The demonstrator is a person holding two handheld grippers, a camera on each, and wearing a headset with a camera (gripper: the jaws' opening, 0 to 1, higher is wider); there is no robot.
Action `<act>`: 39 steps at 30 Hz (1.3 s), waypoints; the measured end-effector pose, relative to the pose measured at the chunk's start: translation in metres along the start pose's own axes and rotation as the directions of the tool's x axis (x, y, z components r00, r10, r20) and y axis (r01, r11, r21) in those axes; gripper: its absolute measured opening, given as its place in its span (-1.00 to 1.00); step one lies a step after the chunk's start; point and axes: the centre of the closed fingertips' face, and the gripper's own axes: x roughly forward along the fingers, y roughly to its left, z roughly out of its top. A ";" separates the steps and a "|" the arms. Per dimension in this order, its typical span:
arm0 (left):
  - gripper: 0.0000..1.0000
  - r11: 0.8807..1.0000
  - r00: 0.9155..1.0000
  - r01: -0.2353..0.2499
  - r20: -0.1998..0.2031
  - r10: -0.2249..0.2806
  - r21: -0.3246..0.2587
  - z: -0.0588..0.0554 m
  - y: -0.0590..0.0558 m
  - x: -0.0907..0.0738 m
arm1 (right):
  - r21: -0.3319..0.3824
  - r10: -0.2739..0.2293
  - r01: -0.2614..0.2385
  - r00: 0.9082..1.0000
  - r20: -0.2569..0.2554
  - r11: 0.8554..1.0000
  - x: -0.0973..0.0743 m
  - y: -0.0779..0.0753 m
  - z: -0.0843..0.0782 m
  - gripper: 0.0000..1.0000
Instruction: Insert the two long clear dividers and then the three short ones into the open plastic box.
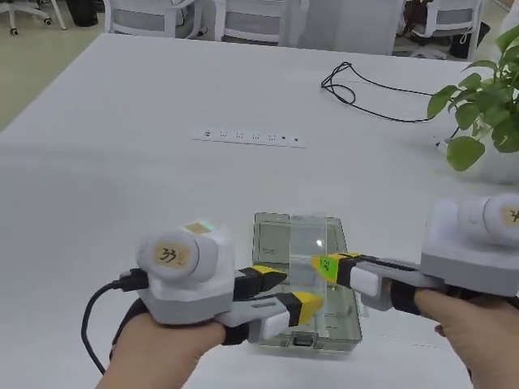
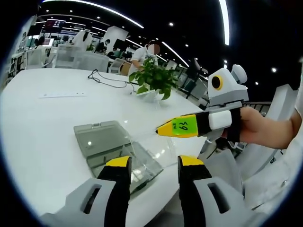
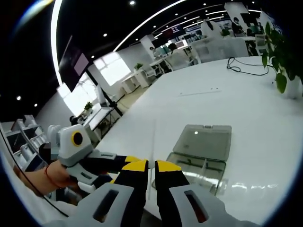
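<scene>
Two grippers, one open box, one divider in hand.
My right gripper point(image 3: 151, 165) has its jaws pressed on one thin clear divider point(image 3: 153, 142), held edge-on above the table point(image 1: 122, 162), just beside the single clear plastic box point(image 3: 187, 163), whose lid point(image 3: 204, 137) lies flat behind it. My left gripper point(image 2: 154, 163) hangs over the box's near end, jaws spread and holding nothing. How many dividers stand inside, I cannot tell. Farther off are one power strip point(image 1: 250, 137), one black cable point(image 1: 365, 89) and one potted plant point(image 1: 486, 105).

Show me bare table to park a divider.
Bare table lies left of the plastic box and between it and the power strip. Crowded: over the box, around left gripper and right gripper holding a clear divider; plant far right.
</scene>
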 end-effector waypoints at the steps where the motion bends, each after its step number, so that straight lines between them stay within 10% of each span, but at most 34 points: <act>1: -0.18 1.000 1.000 0.001 0.001 -0.001 0.005 0.000 0.001 -0.002 | 0.001 -0.003 0.003 1.000 -0.001 1.000 0.000 0.000 0.001 -0.87; 13: 0.23 0.990 0.999 0.038 -0.042 -0.032 0.135 -0.008 0.019 -0.024 | 0.027 -0.032 0.032 0.999 -0.013 0.999 0.000 0.001 0.009 -0.87; 23: 0.85 0.957 0.995 0.077 -0.078 -0.058 0.279 -0.020 0.036 -0.036 | 0.072 -0.074 0.081 0.993 -0.090 0.994 0.008 -0.009 0.007 -0.87; 39: 1.00 0.926 0.981 0.161 -0.160 -0.111 0.343 -0.043 0.045 -0.037 | 0.210 -0.177 0.265 0.915 -0.362 0.941 0.034 -0.048 -0.023 -0.87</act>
